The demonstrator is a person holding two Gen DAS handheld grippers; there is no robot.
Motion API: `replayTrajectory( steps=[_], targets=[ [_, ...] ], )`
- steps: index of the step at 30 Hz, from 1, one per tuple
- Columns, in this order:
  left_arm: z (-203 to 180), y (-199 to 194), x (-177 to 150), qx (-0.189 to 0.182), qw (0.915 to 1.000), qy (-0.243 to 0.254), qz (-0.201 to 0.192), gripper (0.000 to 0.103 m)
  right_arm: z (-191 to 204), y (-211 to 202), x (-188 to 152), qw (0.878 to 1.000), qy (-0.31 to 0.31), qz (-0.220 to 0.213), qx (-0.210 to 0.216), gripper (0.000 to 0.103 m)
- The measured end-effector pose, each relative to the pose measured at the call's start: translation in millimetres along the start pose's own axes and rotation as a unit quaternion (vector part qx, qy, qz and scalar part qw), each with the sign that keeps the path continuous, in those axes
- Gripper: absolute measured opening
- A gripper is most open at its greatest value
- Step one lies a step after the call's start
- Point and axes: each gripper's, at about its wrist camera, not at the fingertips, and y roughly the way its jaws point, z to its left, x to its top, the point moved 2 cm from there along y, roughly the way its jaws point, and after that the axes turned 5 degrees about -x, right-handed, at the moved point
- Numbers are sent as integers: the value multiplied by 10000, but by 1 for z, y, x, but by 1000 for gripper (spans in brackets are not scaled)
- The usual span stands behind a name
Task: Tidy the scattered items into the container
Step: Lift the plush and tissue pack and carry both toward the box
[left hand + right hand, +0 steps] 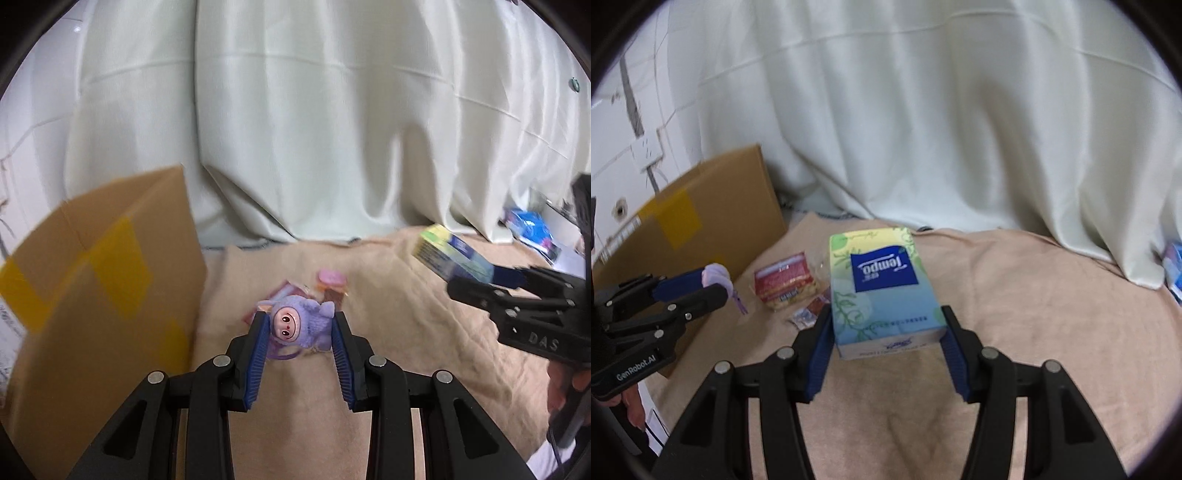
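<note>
Beige blanket (1015,295) covers the work surface, with a white curtain (314,129) hanging along its far edge.

Left gripper (299,325): jaws set narrow, blue pads pressed on either side of a purple plush toy (295,325) whose face looks back toward the camera; the toy appears lifted off the blanket. Just beyond its fingertips lie a red snack packet (785,282) and smaller wrappers (807,314), flat on the blanket.

Right gripper (886,328): jaws at a middling width, clamped on the near end of a tissue box (882,291) marked "tempo", which juts forward past the fingertips and is held clear of the blanket.

Cardboard box (92,295): brown, patched with yellow tape, standing to the left of both grippers, its near wall close beside the left one. Whether its top is open cannot be told.

Open blanket spreads ahead and to the right of the right gripper, bare up to the curtain hem. At the far right edge, a blue package (528,225) sits beside the curtain, well apart from both grippers.
</note>
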Motion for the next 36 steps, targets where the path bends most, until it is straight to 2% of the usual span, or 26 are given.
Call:
replayTrajectory(
  steps=[3, 5, 13, 19, 21, 22, 29, 36],
  targets=[
    [3, -9, 6, 320, 9992, -148, -201, 35, -1, -11, 0, 9998, 44, -130, -173, 59],
    [4, -12, 9, 440, 9986, -172, -240, 35, 2, -15, -1, 9998, -24, -185, -111, 59],
    [2, -16, 15, 367, 9986, -264, -268, 35, -2, -25, -3, 9974, 401, -331, -493, 59],
    [0, -38, 33, 385, 9976, -267, -507, 35, -4, -31, 5, 9966, 468, -344, -592, 59],
    [4, -54, 43, 429, 9961, -283, -720, 35, -4, -37, 7, 9961, 469, -387, -647, 59],
    [9, -64, 50, 463, 9943, -304, -914, 35, -3, -40, 9, 9958, 470, -414, -674, 59],
    [52, -107, 75, 1038, 9836, -465, -1401, 35, 10, -61, 31, 9944, 417, -774, -585, 59],
    [103, -133, 73, 1613, 9747, -598, -1429, 35, 41, -69, 61, 9931, 325, -1079, -310, 59]
  ],
)
